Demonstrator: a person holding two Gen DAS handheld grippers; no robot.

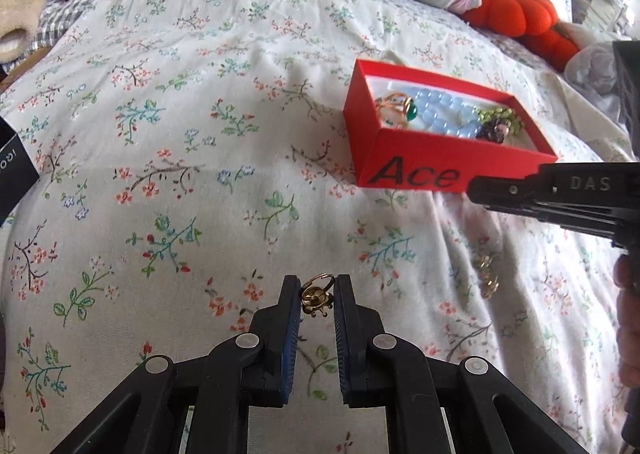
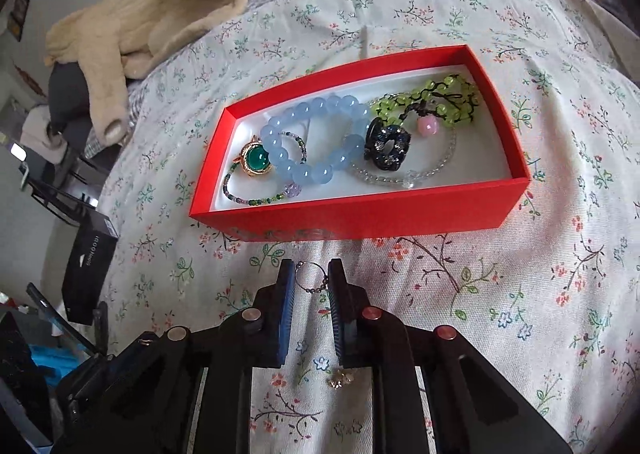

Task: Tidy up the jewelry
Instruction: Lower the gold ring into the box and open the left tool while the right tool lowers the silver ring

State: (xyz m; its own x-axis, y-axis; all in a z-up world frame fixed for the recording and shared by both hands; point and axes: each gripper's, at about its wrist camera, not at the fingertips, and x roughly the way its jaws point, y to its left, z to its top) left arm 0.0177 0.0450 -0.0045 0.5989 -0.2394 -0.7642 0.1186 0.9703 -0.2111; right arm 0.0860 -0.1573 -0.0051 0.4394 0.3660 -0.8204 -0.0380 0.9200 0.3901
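From the left wrist, the left gripper [image 1: 318, 296] is clenched on a small gold ring [image 1: 316, 296], pinched between the pads near the tips and lifted just above the floral bedspread [image 1: 200, 142]. The red box [image 1: 416, 170] sits ahead and to the right, toward the bed's right side, open-topped so pieces can simply be dropped in. The right gripper [image 1: 476, 188] reaches in from the right, its tip by the box's near corner. A gold trinket [image 1: 486, 274] lies loose on the spread below it.

From the right wrist, the right gripper [image 2: 312, 278] grasps a thin wire hoop [image 2: 310, 276] strung with tiny dark beads, held just short of the box's near wall [image 2: 360, 218]. Inside lie a green-stone ring [image 2: 255, 161], a blue bracelet [image 2: 316, 142] and green beads [image 2: 432, 98]. My guess: both pieces go in next.
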